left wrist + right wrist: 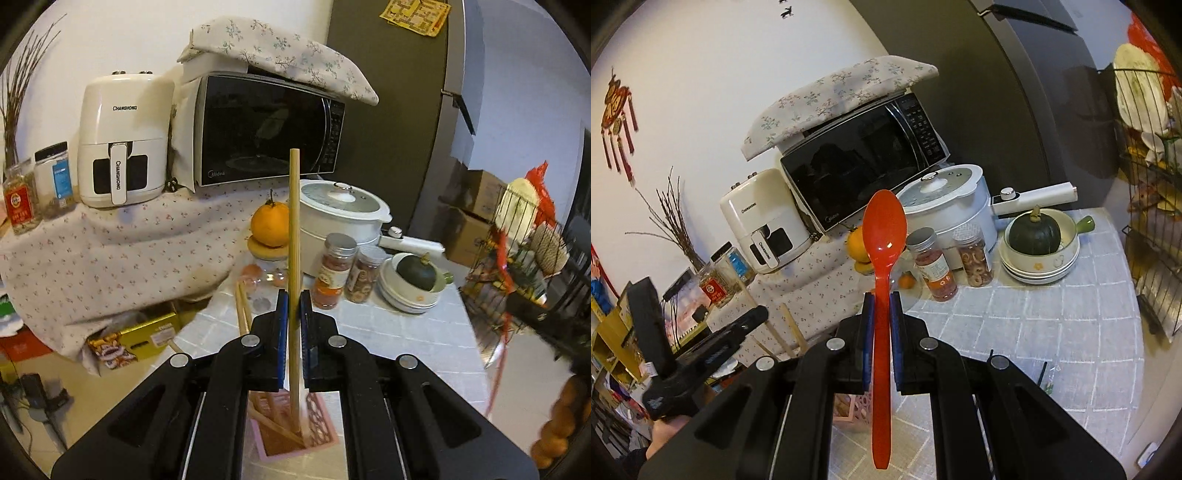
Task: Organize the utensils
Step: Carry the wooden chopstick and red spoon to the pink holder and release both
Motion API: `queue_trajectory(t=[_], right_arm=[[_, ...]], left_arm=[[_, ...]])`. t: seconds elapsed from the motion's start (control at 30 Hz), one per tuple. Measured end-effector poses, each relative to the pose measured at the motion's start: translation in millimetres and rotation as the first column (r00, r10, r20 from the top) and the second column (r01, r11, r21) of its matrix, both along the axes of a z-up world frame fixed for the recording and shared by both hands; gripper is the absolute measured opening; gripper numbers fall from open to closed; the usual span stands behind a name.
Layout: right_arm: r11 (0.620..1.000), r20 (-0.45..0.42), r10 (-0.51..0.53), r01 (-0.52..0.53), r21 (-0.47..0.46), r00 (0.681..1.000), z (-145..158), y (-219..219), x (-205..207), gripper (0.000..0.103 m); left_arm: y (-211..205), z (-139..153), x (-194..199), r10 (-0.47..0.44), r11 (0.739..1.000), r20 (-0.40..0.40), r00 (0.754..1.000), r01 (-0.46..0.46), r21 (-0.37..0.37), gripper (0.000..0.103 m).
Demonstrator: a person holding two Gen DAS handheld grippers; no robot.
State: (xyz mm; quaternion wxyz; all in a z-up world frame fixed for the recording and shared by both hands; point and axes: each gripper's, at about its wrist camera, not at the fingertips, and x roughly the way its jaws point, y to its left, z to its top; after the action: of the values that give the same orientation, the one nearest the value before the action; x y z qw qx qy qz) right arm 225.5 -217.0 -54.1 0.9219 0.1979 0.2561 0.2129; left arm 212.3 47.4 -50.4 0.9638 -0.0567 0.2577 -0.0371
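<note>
My left gripper (294,301) is shut on a wooden chopstick (294,229) that stands upright; its lower end reaches into a pink lattice holder (317,424) below the fingers, where another chopstick leans. Two more chopsticks (242,310) show to the left of the fingers. My right gripper (882,306) is shut on the handle of a red plastic spoon (884,236), bowl pointing up and away, handle end hanging below the jaws. The pink holder (851,408) shows partly under the right gripper. The left gripper's black body (701,350) appears at the left of the right wrist view.
At the back stand a microwave (266,125), an air fryer (123,140), a white electric pot (340,210), an orange (269,223), two spice jars (334,269) and stacked bowls with a dark squash (415,277). A wire rack (517,258) stands at the right edge of the tiled table (1034,332).
</note>
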Motion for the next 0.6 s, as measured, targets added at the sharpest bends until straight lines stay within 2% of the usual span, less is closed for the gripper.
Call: queue_trajectory(t=[0.17, 0.2, 0.3, 0.33, 0.4, 0.5, 0.6], right_arm=[[1.0, 0.006, 0.005, -0.005, -0.003, 1.0, -2.0, 0.8, -1.9, 0.008], [1.0, 0.006, 0.006, -0.006, -0.005, 1.0, -2.1, 1.3, -2.0, 0.008], [1.0, 0.002, 0.007, -0.007, -0.015, 1.0, -4.2, 3.2, -2.5, 0.008], [1.0, 0.0, 0.008, -0.008, -0.018, 1.0, -5.2, 4.2, -2.6, 0.008], [1.0, -0.003, 0.008, -0.008, -0.025, 1.0, -6.6, 5.8, -1.7, 0.008], [1.0, -0.006, 0.01, -0.01, -0.029, 1.0, -9.3, 10.1, 0.6, 0.008], [0.999, -0.008, 0.02, -0.02, -0.033, 1.0, -13.2, 17.1, 1.8, 0.008]], left_arm=[[-3.2, -21.5, 9.3, 0.0, 1.0, -0.049, 0.999, 0.001, 0.02, 0.006], [-4.4, -27.5, 13.1, -0.004, 1.0, -0.079, 0.997, 0.006, 0.028, 0.006], [-2.7, -34.0, 17.9, -0.018, 1.0, -0.152, 0.988, 0.02, 0.016, 0.016], [-1.0, -32.4, 16.8, -0.018, 1.0, -0.155, 0.988, 0.019, 0.002, 0.022], [4.9, -20.4, 10.9, -0.022, 0.999, -0.135, 0.991, 0.017, -0.036, 0.022], [9.2, -2.1, 1.5, -0.024, 0.998, -0.122, 0.992, 0.018, -0.054, 0.024], [13.4, 8.4, -6.3, -0.025, 0.997, -0.161, 0.987, 0.014, -0.07, 0.028]])
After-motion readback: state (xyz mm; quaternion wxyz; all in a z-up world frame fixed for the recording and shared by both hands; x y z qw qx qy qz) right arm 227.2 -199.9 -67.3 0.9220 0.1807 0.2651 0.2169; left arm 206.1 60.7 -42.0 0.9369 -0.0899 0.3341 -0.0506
